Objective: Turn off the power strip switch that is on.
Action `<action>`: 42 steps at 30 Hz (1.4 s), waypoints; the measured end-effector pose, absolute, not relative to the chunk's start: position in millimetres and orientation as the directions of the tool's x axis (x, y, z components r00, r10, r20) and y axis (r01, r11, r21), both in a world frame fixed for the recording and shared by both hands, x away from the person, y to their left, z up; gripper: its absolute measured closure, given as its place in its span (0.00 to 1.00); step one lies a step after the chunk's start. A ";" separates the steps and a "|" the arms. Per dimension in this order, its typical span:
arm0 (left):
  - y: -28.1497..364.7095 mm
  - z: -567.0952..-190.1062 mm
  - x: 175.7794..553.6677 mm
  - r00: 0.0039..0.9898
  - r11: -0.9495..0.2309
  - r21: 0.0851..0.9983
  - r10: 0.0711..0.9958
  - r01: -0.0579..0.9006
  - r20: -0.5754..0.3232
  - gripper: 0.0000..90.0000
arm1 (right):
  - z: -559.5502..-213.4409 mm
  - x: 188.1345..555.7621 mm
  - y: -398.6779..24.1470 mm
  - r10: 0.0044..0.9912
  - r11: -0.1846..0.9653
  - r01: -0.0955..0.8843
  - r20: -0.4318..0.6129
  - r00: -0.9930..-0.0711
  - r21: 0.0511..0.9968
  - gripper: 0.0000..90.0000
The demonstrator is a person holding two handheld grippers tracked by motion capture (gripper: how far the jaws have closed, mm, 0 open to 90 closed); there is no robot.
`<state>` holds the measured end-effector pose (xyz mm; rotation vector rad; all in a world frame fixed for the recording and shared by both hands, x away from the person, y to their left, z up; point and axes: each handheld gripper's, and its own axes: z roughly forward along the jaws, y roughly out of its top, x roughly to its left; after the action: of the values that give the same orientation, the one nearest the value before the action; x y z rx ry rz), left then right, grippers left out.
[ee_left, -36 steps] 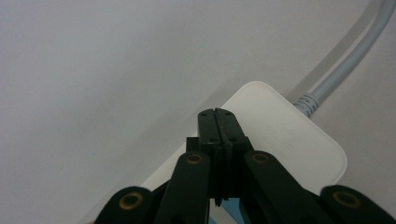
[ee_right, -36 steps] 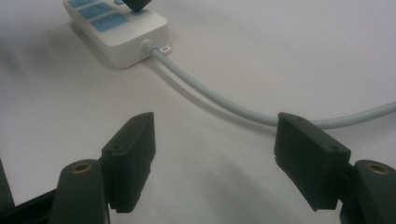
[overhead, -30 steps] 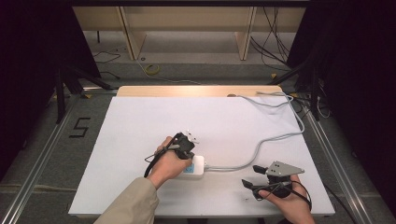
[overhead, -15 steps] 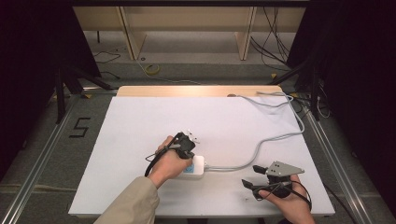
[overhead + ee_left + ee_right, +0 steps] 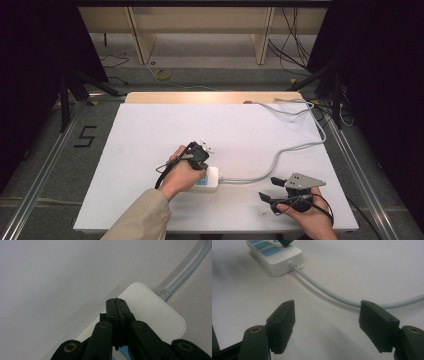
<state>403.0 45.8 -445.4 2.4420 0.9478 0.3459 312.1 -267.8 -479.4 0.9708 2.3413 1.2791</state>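
A white power strip with blue socket faces lies near the table's middle front, and its grey cable curves off to the far right. My left gripper points down onto the strip. In the left gripper view its jaws are pressed together with nothing between them, the tips over the strip's white end. My right gripper rests at the front right, jaws wide apart and empty. In the right gripper view it faces the strip and the cable.
A white sheet covers the table, with a bare wooden strip along its far edge. The cable runs off the far right corner to more cords on the floor. Metal rails flank the table.
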 end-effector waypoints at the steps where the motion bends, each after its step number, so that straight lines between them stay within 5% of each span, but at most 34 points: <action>1: 46.5 -445.3 403.4 0.727 -0.636 0.531 0.684 0.560 0.054 1.00 | -479.3 312.1 -267.9 0.685 0.374 0.417 0.055 -0.726 0.828 0.34; 42: 48.0 -445.1 403.5 0.733 -0.640 0.534 0.678 0.553 0.054 1.00 | -478.8 312.7 -268.9 0.685 0.372 0.410 0.051 -0.726 0.833 0.34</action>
<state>403.5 48.0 -445.1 2.4414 0.9345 0.3424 312.7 -268.9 -478.8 0.9645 2.3334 1.2845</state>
